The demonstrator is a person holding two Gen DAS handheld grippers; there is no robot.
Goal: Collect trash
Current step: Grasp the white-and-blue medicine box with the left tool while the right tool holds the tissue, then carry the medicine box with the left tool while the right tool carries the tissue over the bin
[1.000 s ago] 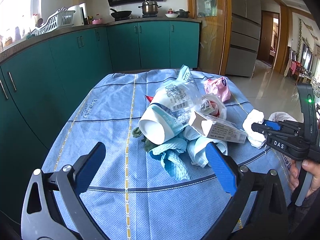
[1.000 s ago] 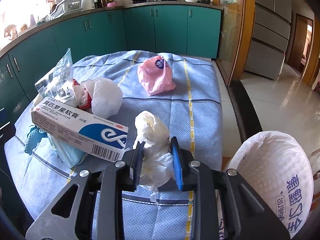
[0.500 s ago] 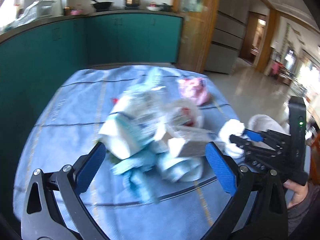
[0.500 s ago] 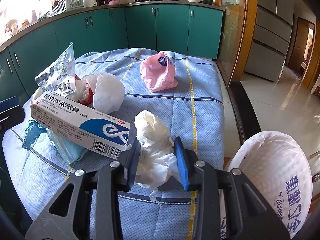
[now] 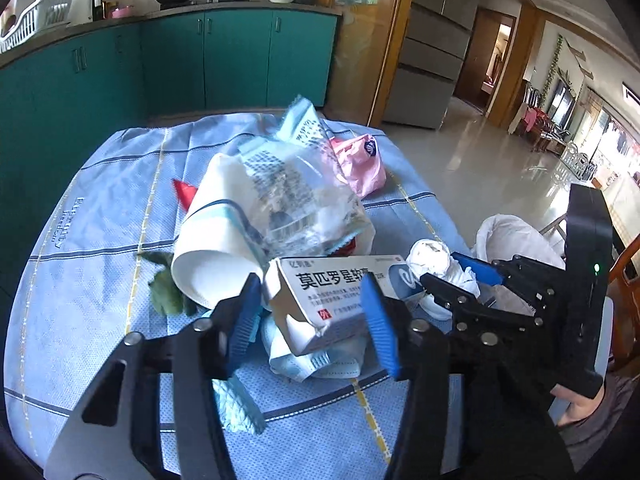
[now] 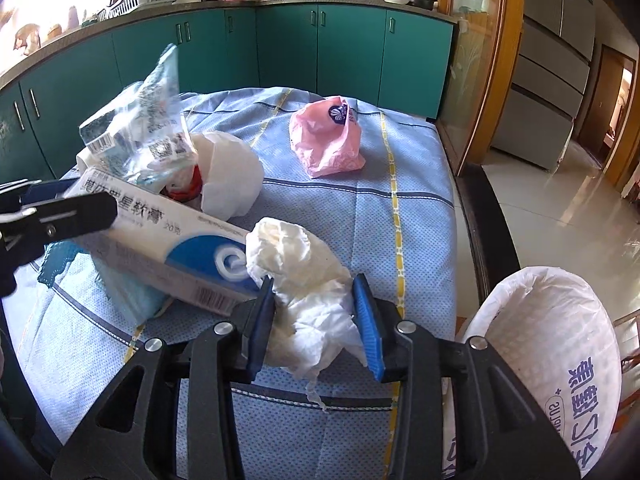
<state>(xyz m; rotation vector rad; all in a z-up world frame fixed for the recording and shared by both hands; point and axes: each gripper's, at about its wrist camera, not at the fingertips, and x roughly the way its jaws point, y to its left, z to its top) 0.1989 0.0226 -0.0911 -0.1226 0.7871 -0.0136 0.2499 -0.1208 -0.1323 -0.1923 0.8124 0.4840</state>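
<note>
A white and blue medicine box (image 5: 340,296) lies on the trash pile, its torn end between the blue pads of my left gripper (image 5: 312,316). Those jaws are closing around it, with a thin gap still on the left side. The box (image 6: 168,240) also shows in the right wrist view, with a left finger (image 6: 68,216) across it. My right gripper (image 6: 316,320) holds a crumpled white tissue (image 6: 304,280) at the table's near edge. Its jaws are opening, though the wad still fills the gap and touches both pads. From the left wrist view the right gripper (image 5: 440,272) and the tissue (image 5: 432,256) sit just right of the box.
The pile also holds a tipped paper cup (image 5: 208,264), a clear printed wrapper (image 5: 296,192), face masks (image 5: 320,360) and a pink bag (image 6: 328,140), all on the blue tablecloth (image 6: 400,208). An open white trash bag (image 6: 552,320) stands off the table's right edge. Teal cabinets (image 5: 200,60) line the back.
My left gripper moved forward and right to the medicine box and narrowed from wide open to close around it. The right jaws have spread a little on the tissue.
</note>
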